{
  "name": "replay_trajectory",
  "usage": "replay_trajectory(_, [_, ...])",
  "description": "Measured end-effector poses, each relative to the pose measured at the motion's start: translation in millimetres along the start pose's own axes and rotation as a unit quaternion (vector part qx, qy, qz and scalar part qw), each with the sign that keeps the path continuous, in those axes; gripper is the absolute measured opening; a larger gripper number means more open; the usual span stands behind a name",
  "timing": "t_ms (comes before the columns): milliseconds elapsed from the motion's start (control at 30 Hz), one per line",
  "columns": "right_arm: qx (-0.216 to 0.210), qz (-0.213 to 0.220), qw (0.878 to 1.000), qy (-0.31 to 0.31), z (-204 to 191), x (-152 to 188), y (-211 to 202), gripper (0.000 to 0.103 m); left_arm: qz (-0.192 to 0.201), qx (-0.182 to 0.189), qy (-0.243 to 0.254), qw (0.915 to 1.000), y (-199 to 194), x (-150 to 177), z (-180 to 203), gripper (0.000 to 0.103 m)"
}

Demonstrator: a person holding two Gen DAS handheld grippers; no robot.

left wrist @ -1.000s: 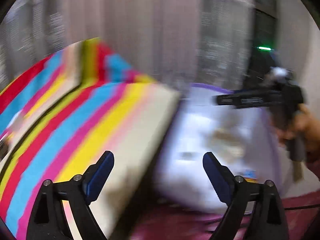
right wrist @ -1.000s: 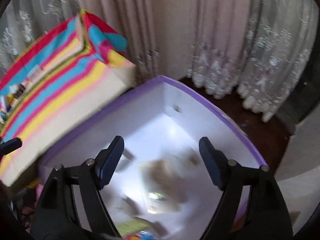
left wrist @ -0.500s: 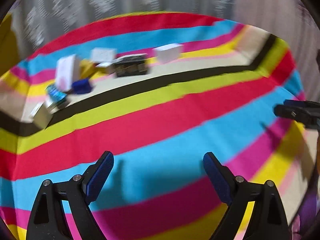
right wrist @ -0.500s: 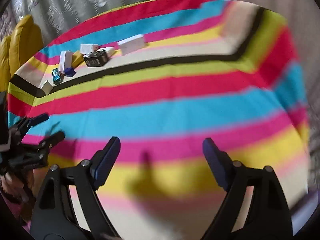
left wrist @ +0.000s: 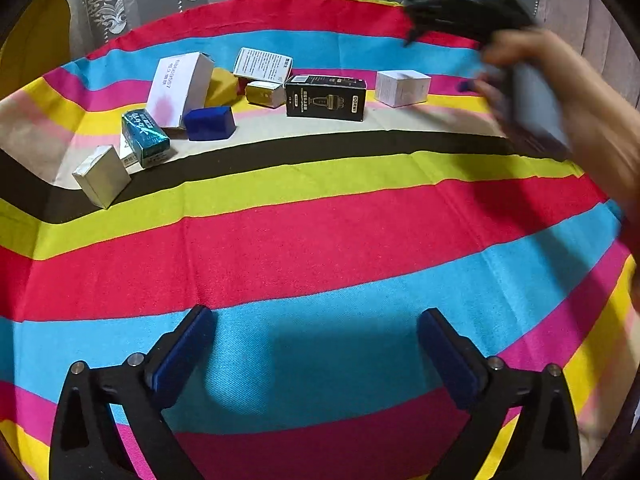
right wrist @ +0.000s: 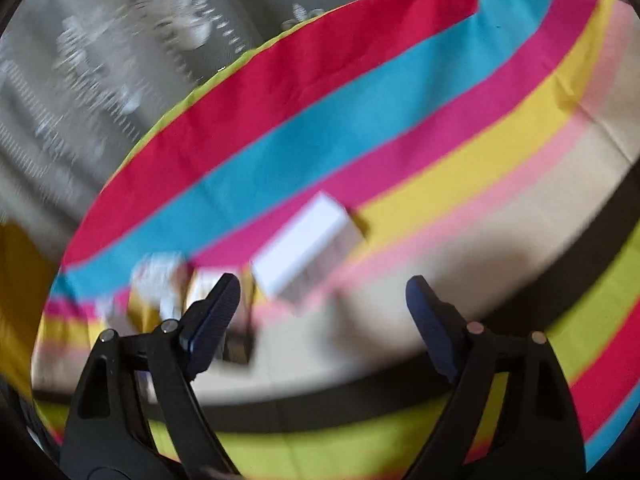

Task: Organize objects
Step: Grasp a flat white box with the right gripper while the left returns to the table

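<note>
In the left wrist view, our left gripper [left wrist: 316, 344] sits at the bottom of the frame with its jaws spread wide over the striped cloth [left wrist: 320, 240]; they have just been opening, and nothing lies between them. Along the upper left, the boxes line up left to right: a grey carton [left wrist: 102, 176], a green box [left wrist: 145, 138], a tall white box [left wrist: 180, 88], a blue block [left wrist: 211, 123], a black box [left wrist: 325, 97] and a white cube [left wrist: 402, 88]. At upper right, our right hand [left wrist: 560, 120] is blurred. In the right wrist view, our right gripper [right wrist: 322, 312] is also spread and has just been widening, empty, below a blurred white box [right wrist: 304, 250] at centre.
</note>
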State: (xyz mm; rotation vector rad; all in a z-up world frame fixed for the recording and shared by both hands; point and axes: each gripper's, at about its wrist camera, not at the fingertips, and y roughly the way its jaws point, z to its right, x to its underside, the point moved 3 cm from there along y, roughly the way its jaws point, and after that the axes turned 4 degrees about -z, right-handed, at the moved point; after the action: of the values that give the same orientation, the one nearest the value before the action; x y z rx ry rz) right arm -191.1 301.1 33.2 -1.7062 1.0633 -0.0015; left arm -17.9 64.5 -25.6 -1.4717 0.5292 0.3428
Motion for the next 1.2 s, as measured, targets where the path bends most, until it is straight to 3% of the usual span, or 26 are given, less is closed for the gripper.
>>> replay_trajectory(100, [0.052, -0.011, 0.999, 0.006, -20.0, -15.5, 33.8, 0.089, -0.001, -0.001, 0.001, 1.0000, 1.0, -1.4, -0.5, 0.103])
replay_trajectory(167, [0.121, -0.043, 0.992, -0.015, -30.8, -13.8, 59.4, 0.089, -0.001, -0.001, 0.002, 1.0000, 0.5, -1.8, -1.1, 0.103])
replay_trajectory(267, [0.153, -0.077, 0.983, -0.069, -40.6, 0.9, 81.9, 0.087, -0.001, -0.001, 0.001, 1.0000, 0.0, -1.9, -1.7, 0.103])
replay_trajectory(300, [0.155, -0.061, 0.981, -0.101, -43.5, 7.3, 79.1, 0.083, -0.001, -0.001, 0.001, 1.0000, 0.1, -2.0, -1.7, 0.103])
replay_trajectory(367, [0.109, -0.045, 0.984, -0.137, -37.1, 17.4, 66.9, 0.061, -0.001, 0.001, 0.002, 1.0000, -0.6, -1.6, -1.9, 0.103])
replay_trajectory(400, [0.101, -0.043, 0.983, -0.150, -31.3, 20.0, 60.2, 0.056, -0.001, 0.001, 0.002, 1.0000, -0.3, -1.9, -1.9, 0.103])
replay_trajectory(433, [0.094, -0.039, 0.981, -0.166, -24.9, 22.2, 52.2, 0.041, -0.001, 0.001, 0.002, 1.0000, -0.4, -1.9, -1.7, 0.103])
replay_trajectory(567, [0.060, -0.060, 0.962, -0.261, 21.6, 39.4, 12.9, 0.040, 0.000, 0.009, 0.010, 0.9999, -1.3, -0.6, 0.3, 0.103])
replay_trajectory(667, [0.049, -0.086, 0.944, -0.316, 55.9, 56.8, -10.3, 0.040, -0.024, 0.045, 0.051, 0.9974, -9.3, 8.8, 10.1, 0.103])
replay_trajectory(767, [0.037, -0.090, 0.928, -0.359, 77.8, 74.2, -30.3, 0.040, -0.050, 0.147, 0.065, 0.9857, -29.5, 25.2, 16.6, 0.103])
replay_trajectory(867, [0.020, -0.078, 0.918, -0.388, 90.4, 82.2, -40.7, 0.040, -0.081, 0.228, 0.083, 0.9667, -42.6, 35.4, 20.4, 0.103])
replay_trajectory(900, [0.015, -0.077, 0.917, -0.391, 93.9, 84.9, -42.2, 0.040, -0.087, 0.239, 0.105, 0.9615, -46.6, 35.9, 22.5, 0.103])
replay_trajectory(967, [0.017, -0.069, 0.919, -0.388, 87.3, 81.5, -34.7, 0.041, -0.057, 0.202, 0.112, 0.9712, -54.8, 24.6, 16.6, 0.103])
replay_trajectory(1033, [0.013, -0.064, 0.922, -0.381, 85.0, 82.5, -31.6, 0.041, -0.040, 0.169, 0.069, 0.9825, -50.5, -0.5, 2.7, 0.103])
replay_trajectory(1100, [0.016, -0.056, 0.923, -0.381, 78.8, 83.2, -26.8, 0.041, -0.035, 0.151, -0.004, 0.9879, -36.4, -29.6, -13.1, 0.103])
replay_trajectory(1200, [0.022, -0.036, 0.924, -0.381, 74.6, 85.1, -25.7, 0.040, -0.014, 0.128, -0.145, 0.9811, -9.7, -70.5, -34.9, 0.103])
